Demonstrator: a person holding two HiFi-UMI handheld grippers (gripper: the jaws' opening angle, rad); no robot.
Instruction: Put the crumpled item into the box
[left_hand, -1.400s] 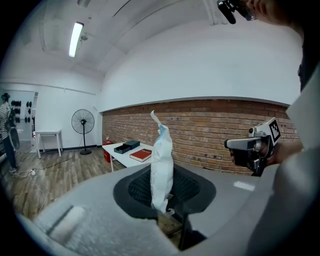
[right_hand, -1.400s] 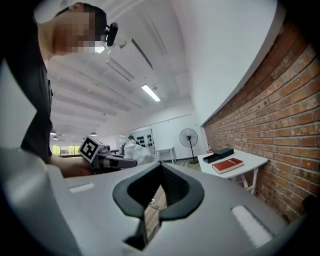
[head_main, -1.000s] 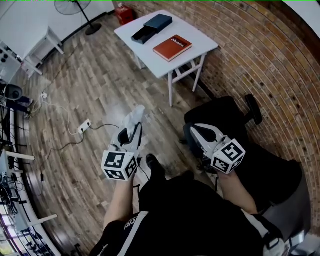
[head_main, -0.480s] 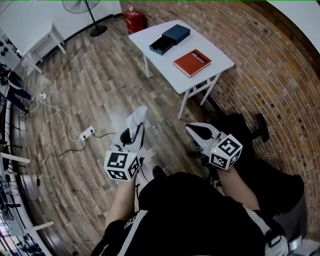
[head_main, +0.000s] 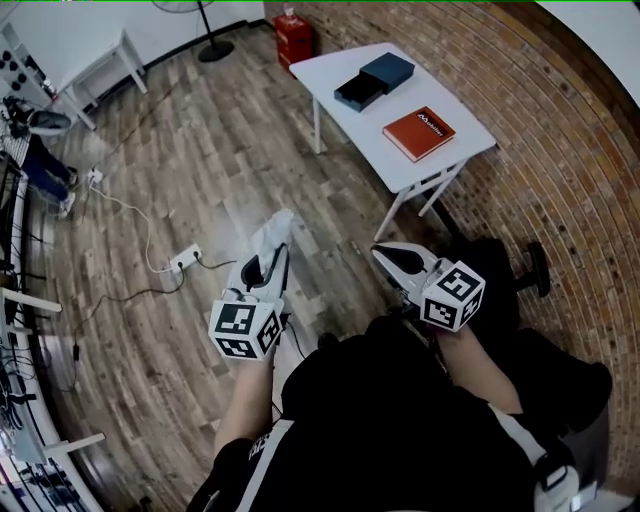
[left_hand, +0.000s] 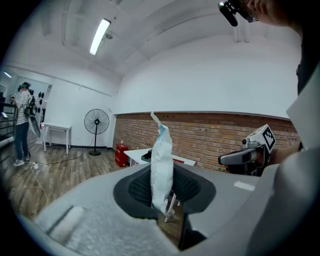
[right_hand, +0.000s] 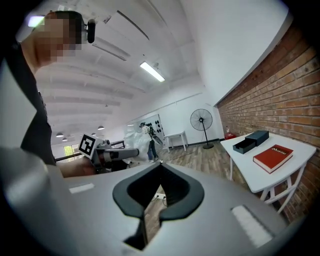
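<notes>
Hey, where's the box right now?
In the head view the dark box sits upper right, at the far end of the white table, just beyond the red book and close to the brick wall.

fan (head_main: 216, 49) head cut off, box (head_main: 350, 100) interior indistinct

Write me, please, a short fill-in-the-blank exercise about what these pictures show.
1. The crumpled item is clamped in the fingers of the ____ gripper.
2. Between the fingers of the right gripper there is ____.
3. Beside the box on the white table lies a ____ book.
4. The wall next to that table is built of ____.

Missing words: left; nothing; red; brick.
</notes>
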